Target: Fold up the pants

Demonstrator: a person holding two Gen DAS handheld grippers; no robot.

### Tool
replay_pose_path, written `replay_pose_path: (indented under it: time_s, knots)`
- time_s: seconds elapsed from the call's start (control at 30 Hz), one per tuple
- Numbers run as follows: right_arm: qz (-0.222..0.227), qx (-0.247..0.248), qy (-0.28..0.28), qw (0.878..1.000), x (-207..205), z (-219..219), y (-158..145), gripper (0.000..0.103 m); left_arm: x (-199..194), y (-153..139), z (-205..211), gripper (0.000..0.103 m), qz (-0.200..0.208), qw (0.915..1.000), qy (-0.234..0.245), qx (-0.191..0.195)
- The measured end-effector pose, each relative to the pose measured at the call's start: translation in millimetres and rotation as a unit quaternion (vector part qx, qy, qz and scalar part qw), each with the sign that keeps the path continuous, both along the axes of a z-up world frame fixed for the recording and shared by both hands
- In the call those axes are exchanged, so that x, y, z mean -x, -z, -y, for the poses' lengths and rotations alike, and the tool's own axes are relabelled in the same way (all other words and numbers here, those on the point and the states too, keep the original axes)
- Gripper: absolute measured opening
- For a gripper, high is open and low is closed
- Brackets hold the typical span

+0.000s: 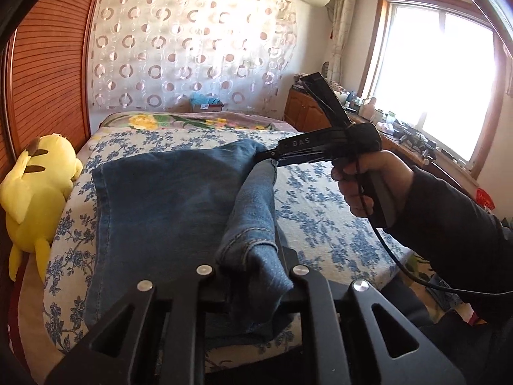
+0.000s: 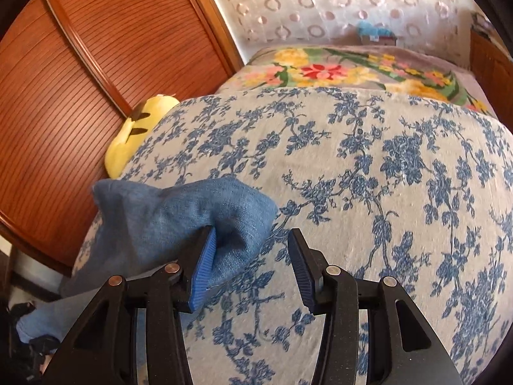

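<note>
The jeans [image 1: 166, 199] lie on the bed [image 1: 320, 211], spread flat over the blue-flowered sheet, filling my left view from about nine o'clock to the centre. A hemmed fold of them rises from the flat part and runs down toward six o'clock into my left gripper [image 1: 256, 276], whose jaws are clamped on that bunched denim; the cloth covers the pads, so I cannot see them. At the far edge of the jeans, near one o'clock, my right gripper [image 1: 272, 157] meets another corner of the denim, carried in my right hand [image 1: 365, 186] with a dark sleeve behind it.

From my right wrist the picture differs: the jaws stand apart. The left blue pad [image 2: 202, 272] lies against a lifted hump of denim [image 2: 179, 218] at nine o'clock, while the right pad [image 2: 301, 276] is clear of it, with only sheet between them. So this gripper is released, touching the cloth on one side only.

A yellow plush toy [image 1: 35, 189] lies at nine o'clock beside the wooden headboard [image 1: 48, 73]. A floral blanket [image 2: 352, 70] crosses the bed at twelve o'clock.
</note>
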State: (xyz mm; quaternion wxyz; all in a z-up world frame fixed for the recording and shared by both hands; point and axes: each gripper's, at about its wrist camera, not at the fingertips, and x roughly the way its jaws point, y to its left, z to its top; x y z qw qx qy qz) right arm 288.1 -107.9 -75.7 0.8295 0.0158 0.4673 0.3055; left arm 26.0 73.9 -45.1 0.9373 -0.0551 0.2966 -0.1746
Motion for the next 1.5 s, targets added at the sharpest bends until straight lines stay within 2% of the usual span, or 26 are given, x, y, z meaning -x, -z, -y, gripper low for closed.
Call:
replay_pose_path:
  time_s: [0.07, 0.17, 0.27, 0.47, 0.53, 0.63, 0.77, 0.87, 0.9, 0.97, 1.1, 1.2, 1.3, 1.37, 1.47, 1.5]
  knots:
    - [-0.002, -0.005, -0.011, 1.000, 3, -1, -3, 0.020, 2, -1, 1, 0.012, 0.002, 1.0000, 0.001, -0.001]
    - [0.024, -0.002, -0.028, 0.999, 13, -6, -16, 0.011, 10, -4, -3, 0.012, 0.008, 0.9999, 0.001, 0.010]
    - [0.056, -0.009, -0.030, 0.998, 24, -14, -36, 0.009, 21, -8, -12, 0.011, 0.017, 0.9996, -0.006, 0.021]
    - [0.095, -0.038, -0.050, 0.994, 41, -53, -77, 0.009, 43, 0, -49, 0.010, 0.013, 0.9980, -0.043, 0.044]
    - [0.103, -0.030, -0.060, 0.992, 46, -74, -82, 0.009, 45, 3, -56, 0.010, 0.010, 0.9974, -0.051, 0.050]
    - [0.123, 0.006, -0.064, 0.990, 54, -98, -82, 0.011, 44, 6, -61, 0.010, 0.008, 0.9970, -0.053, 0.056]
    - [0.120, 0.003, -0.066, 0.991, 51, -103, -80, 0.011, 49, 6, -64, 0.010, 0.015, 0.9961, -0.056, 0.066]
    - [0.128, 0.026, -0.072, 0.989, 54, -110, -82, 0.012, 48, 4, -56, 0.010, 0.014, 0.9969, -0.045, 0.062]
    - [0.134, 0.034, -0.071, 0.988, 54, -109, -82, 0.015, 46, 5, -54, 0.010, 0.012, 0.9971, -0.042, 0.062]
    - [0.144, 0.054, -0.057, 0.986, 55, -102, -83, 0.029, 40, 6, -47, 0.010, 0.008, 0.9976, -0.033, 0.060]
    - [0.152, 0.044, -0.034, 0.987, 49, -80, -89, 0.035, 23, 10, -34, 0.010, -0.001, 0.9980, -0.018, 0.060]
    - [0.137, 0.020, -0.075, 0.988, 51, -77, -91, 0.035, 18, 11, -24, 0.010, -0.003, 0.9982, -0.003, 0.060]
    - [0.119, 0.020, -0.113, 0.986, 56, -91, -81, 0.035, 17, 13, -14, 0.010, -0.007, 0.9985, 0.009, 0.054]
    - [0.094, 0.047, -0.144, 0.984, 57, -107, -63, 0.035, 17, 14, -11, 0.010, -0.009, 0.9986, 0.014, 0.051]
    - [0.105, 0.122, -0.154, 0.975, 57, -122, -38, 0.035, 16, 15, -11, 0.010, -0.011, 0.9986, 0.014, 0.050]
    - [0.113, 0.157, -0.157, 0.968, 54, -126, -28, 0.035, 16, 15, -11, 0.010, -0.012, 0.9986, 0.012, 0.050]
